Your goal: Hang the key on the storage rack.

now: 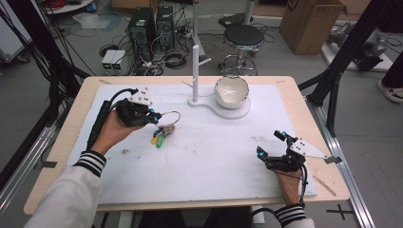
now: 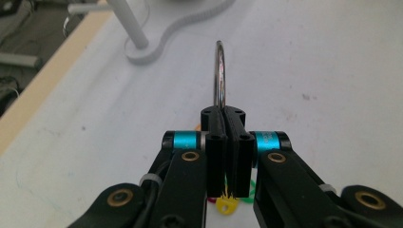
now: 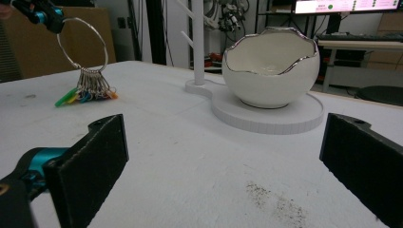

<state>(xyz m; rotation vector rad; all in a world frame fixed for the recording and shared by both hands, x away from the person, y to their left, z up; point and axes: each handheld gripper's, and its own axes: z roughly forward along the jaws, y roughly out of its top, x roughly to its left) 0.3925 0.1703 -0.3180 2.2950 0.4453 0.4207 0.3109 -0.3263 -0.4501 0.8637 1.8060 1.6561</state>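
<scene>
From above, the left gripper [image 1: 153, 115] sits over the left half of the white mat [image 1: 214, 161], jaws pinched on a big metal key ring [image 1: 172, 115]. The bunch of keys and coloured tags [image 1: 161, 134] hangs off the ring, its lowest tags at or barely off the mat; from up here I can't tell which. Behind it stands the white hook stand [image 1: 195, 71], and the egg-shaped white bowl [image 1: 231, 91] sits on the same stand's round base. The right gripper [image 1: 271, 145] is parked near the mat's right front edge, jaws wide apart, nothing between them.

Down the left gripper's own camera: the two black jaws are pressed together with the ring [image 2: 219, 71] clamped between them, its loop standing edge-on straight ahead. A yellow tag [image 2: 226, 204] peeks out underneath, and the stand's post [image 2: 128, 23] is off to the upper left.

From the right gripper's camera: its pads stand far apart at the frame's sides. Across the table the ring [image 3: 84, 45] hangs from the left gripper [image 3: 53, 20], the tags [image 3: 85, 92] fanned just at the surface. The bowl [image 3: 271, 69] looks empty.

So the pick-up looks done, I'd say. Carrying the keys over to the stand's pegs or the bowl is all yet to do.
</scene>
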